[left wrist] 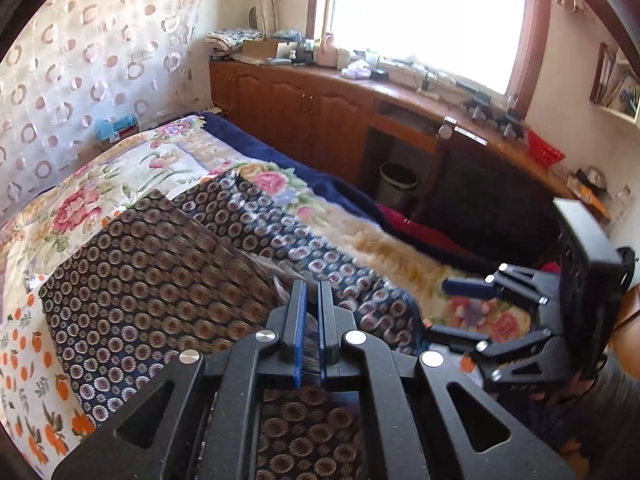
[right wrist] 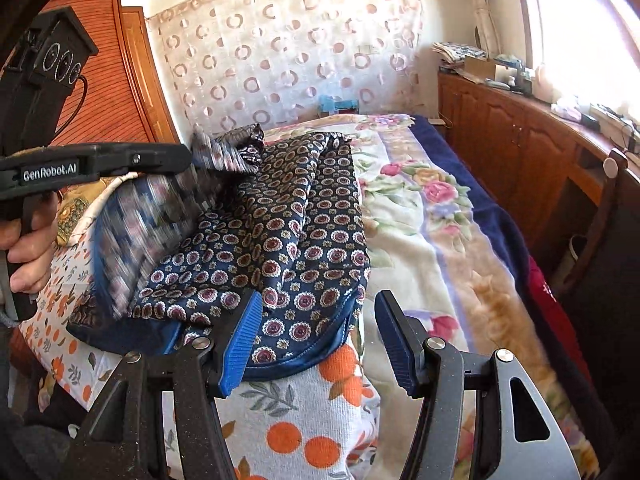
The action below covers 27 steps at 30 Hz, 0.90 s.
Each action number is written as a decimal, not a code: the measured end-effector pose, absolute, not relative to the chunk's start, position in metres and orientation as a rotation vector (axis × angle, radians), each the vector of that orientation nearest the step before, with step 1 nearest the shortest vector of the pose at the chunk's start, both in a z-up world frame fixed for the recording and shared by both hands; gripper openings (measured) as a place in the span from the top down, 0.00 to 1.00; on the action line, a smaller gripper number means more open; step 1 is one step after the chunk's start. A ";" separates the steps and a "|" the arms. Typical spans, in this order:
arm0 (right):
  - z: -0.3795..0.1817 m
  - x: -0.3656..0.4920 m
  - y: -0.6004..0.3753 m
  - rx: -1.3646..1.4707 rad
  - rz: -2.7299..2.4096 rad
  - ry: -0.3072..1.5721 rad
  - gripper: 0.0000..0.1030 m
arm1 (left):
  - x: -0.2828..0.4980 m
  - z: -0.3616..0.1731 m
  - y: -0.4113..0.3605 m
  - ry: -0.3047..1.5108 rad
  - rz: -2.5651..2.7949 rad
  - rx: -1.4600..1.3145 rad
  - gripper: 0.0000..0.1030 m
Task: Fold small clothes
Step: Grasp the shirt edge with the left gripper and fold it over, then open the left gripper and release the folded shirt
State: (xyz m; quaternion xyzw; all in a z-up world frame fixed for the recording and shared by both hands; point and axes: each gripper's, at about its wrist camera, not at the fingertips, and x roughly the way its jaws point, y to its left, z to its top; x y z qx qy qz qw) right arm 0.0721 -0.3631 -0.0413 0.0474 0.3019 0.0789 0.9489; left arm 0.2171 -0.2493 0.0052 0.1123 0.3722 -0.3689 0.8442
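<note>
Garment (right wrist: 280,232) lies on bed (right wrist: 404,216) (cabinets (right wrist: 500,128) to its right).

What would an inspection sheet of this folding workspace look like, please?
Surface: a bed under a floral blanket, with an orange-print cloth at the near edge.
Job's things: dark patterned garment, crumpled on the bed, one part lifted.
Clutter: small blue box at the bed's far end, against the curtain.
Grippers: left claw shut on a fold of the garment; right claw open, over the garment's hem.
Cables: a black cable looping from the left device.
Surroundings: wooden cabinets, bright window, bin, red basket.
</note>
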 end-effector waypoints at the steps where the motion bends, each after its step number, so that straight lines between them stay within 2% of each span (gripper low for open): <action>1: -0.042 0.074 -0.365 0.095 0.160 0.618 0.41 | 0.218 0.005 -0.248 0.785 -0.775 0.238 0.79; 2: -0.042 0.075 -0.364 0.094 0.160 0.620 0.41 | 0.219 0.004 -0.243 0.782 -0.774 0.230 0.62; 3: -0.041 0.077 -0.367 0.094 0.161 0.623 0.41 | 0.220 0.005 -0.237 0.778 -0.773 0.217 0.57; 4: -0.040 0.078 -0.367 0.093 0.162 0.624 0.41 | 0.224 0.005 -0.230 0.780 -0.767 0.210 0.57; 5: -0.039 0.081 -0.368 0.094 0.162 0.624 0.41 | 0.227 0.004 -0.220 0.785 -0.753 0.207 0.51; 6: -0.037 0.083 -0.369 0.095 0.165 0.624 0.41 | 0.232 0.003 -0.214 0.788 -0.739 0.209 0.41; 9: -0.034 0.092 -0.368 0.103 0.176 0.623 0.41 | 0.246 -0.006 -0.192 0.801 -0.688 0.227 0.32; 18: -0.015 0.162 -0.356 0.074 0.222 0.635 0.41 | 0.292 -0.043 -0.129 0.865 -0.555 0.222 0.29; 27: 0.003 0.258 -0.327 -0.016 0.267 0.671 0.41 | 0.325 -0.079 -0.112 0.912 -0.539 0.180 0.29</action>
